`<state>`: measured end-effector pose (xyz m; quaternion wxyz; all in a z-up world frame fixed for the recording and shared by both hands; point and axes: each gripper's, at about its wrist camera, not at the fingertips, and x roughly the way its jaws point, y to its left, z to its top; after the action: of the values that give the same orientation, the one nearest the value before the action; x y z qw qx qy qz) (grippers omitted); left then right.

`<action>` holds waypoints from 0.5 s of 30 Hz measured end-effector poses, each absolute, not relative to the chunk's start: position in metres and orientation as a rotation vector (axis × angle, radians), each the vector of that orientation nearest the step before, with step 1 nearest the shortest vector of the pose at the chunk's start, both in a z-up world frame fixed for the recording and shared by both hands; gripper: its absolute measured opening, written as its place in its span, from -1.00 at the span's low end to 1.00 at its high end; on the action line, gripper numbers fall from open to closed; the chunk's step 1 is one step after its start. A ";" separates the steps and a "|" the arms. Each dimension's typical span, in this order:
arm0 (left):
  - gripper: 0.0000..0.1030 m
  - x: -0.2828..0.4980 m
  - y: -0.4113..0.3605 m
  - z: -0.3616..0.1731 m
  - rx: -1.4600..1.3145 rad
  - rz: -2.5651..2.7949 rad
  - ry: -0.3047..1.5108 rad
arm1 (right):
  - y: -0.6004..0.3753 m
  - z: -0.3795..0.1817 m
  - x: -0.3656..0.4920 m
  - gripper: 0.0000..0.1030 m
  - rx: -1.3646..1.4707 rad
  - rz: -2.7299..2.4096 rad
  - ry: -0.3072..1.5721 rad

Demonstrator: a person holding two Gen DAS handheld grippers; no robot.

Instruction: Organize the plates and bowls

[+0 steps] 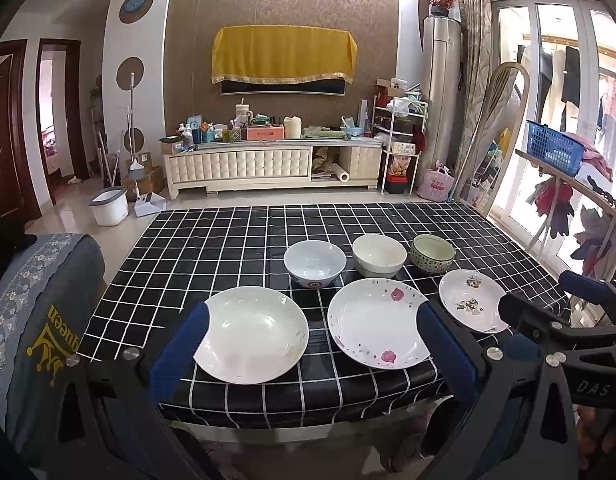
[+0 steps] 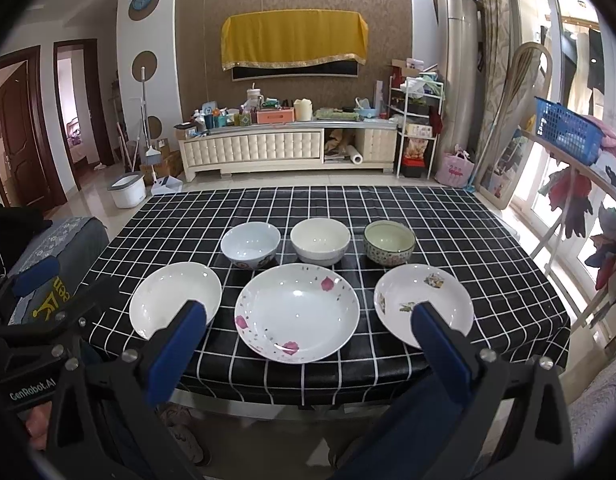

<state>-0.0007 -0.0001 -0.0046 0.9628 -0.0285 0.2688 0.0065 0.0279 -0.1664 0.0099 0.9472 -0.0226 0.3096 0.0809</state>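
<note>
Three plates sit in a row across the lower middle of both views, near the table's front edge: a plain white plate at left, a petal plate in the centre, a small sprig plate at right. Just behind them stand three bowls: a pale blue bowl, a cream bowl and a green patterned bowl.

All look like glazed ceramic, smooth and shiny, so they could slip from a pinch on the thin rim; the shallow plates leave little lip to catch. A plate nudged forward might slide off the glossy black checked cloth, since the front edge is close. Stacking unlike sizes carelessly could chip or wobble.

The left gripper hangs before the white plate with blue pads wide apart, holding nothing. The right gripper is likewise spread and empty, framing the petal plate.
</note>
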 end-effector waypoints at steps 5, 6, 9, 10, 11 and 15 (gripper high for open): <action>1.00 -0.002 0.000 -0.006 -0.057 0.013 0.548 | -0.165 0.009 0.028 1.00 -0.053 0.162 0.634; 1.00 -0.001 0.000 -0.006 -0.057 0.012 0.549 | -0.165 0.010 0.028 1.00 -0.054 0.160 0.634; 1.00 -0.001 0.000 -0.006 -0.056 0.013 0.552 | -0.164 0.009 0.028 1.00 -0.055 0.158 0.635; 1.00 -0.001 0.000 -0.006 -0.056 0.012 0.552 | -0.164 0.009 0.028 1.00 -0.055 0.160 0.635; 1.00 -0.001 0.000 -0.006 -0.056 0.012 0.551 | -0.164 0.009 0.028 1.00 -0.053 0.159 0.636; 1.00 0.000 0.000 -0.006 -0.055 0.009 0.554 | -0.164 0.008 0.028 1.00 -0.054 0.156 0.637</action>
<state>-0.0004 0.0000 -0.0059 0.9615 -0.0273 0.2735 0.0043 0.0278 -0.1643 0.0084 0.9464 -0.0264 0.3127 0.0768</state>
